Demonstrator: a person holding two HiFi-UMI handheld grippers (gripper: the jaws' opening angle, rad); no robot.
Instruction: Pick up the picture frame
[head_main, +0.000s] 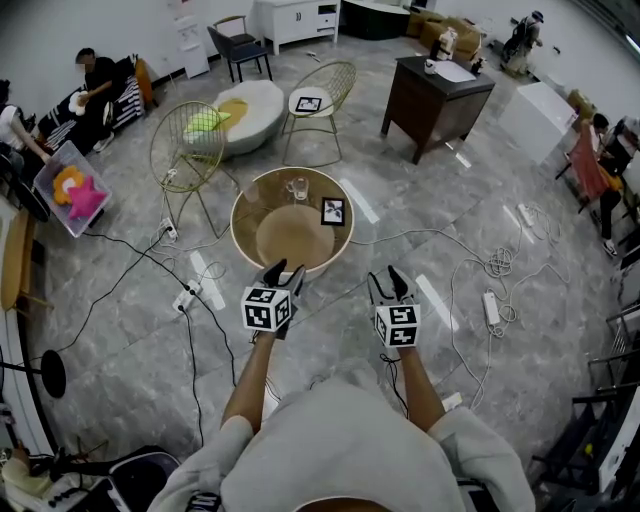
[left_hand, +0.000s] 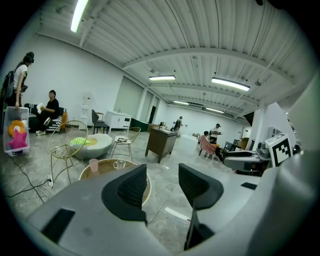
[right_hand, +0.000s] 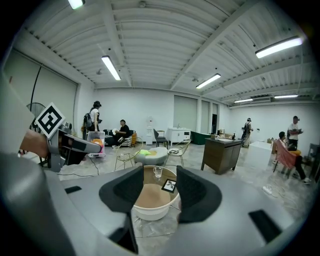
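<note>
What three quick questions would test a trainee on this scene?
1. True or false: the right gripper holds the picture frame.
2. What stands on the round table near the picture frame? A) glass B) book C) lamp
3. Fill in: the left gripper has its fingers ___ (open/shut).

Key: 1 false; 2 A; 3 open.

Grey marble floor (head_main: 480, 200), wire chairs (head_main: 187, 150).

Bare floor (head_main: 335, 300) is stretching to the near rim of the round worktop (head_main: 241, 236); a glass (head_main: 298, 187) is standing near the picture frame (head_main: 333, 211), wire chairs (head_main: 190, 150) crowding behind
</note>
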